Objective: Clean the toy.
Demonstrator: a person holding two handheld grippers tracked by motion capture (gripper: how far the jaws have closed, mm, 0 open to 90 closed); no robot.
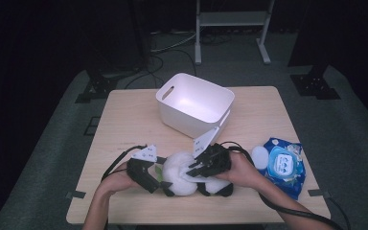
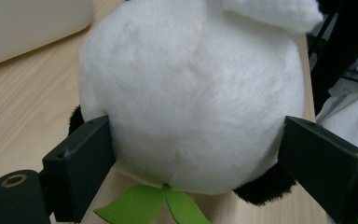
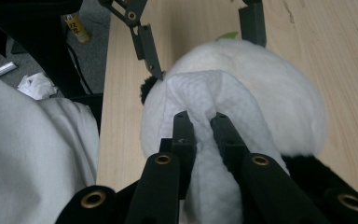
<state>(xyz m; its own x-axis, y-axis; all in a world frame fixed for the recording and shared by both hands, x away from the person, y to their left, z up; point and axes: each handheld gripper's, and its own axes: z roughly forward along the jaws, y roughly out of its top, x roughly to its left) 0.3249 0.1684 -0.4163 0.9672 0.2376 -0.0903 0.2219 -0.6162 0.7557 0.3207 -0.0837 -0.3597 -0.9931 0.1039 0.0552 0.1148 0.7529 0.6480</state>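
Note:
A white plush toy [image 1: 177, 173] with black limbs and a green leaf tag [image 2: 154, 205] lies near the table's front edge. My left gripper [image 1: 157, 178] comes from the left with its jaws wide around the toy's round white head [image 2: 191, 93], both pads pressing into the fur. My right gripper [image 3: 200, 119] is shut on a white textured wipe [image 3: 200, 91], which is draped over the top of the plush [image 3: 284, 98]. In the high view the right gripper [image 1: 195, 168] lies over the toy from the right.
A white plastic bin [image 1: 165, 98] stands at the middle back of the wooden table [image 1: 124, 120]. A blue pack of wipes [image 1: 283, 165] lies at the right with a white lid [image 1: 258, 155] beside it. The person's white sleeve [image 3: 32, 154] is close.

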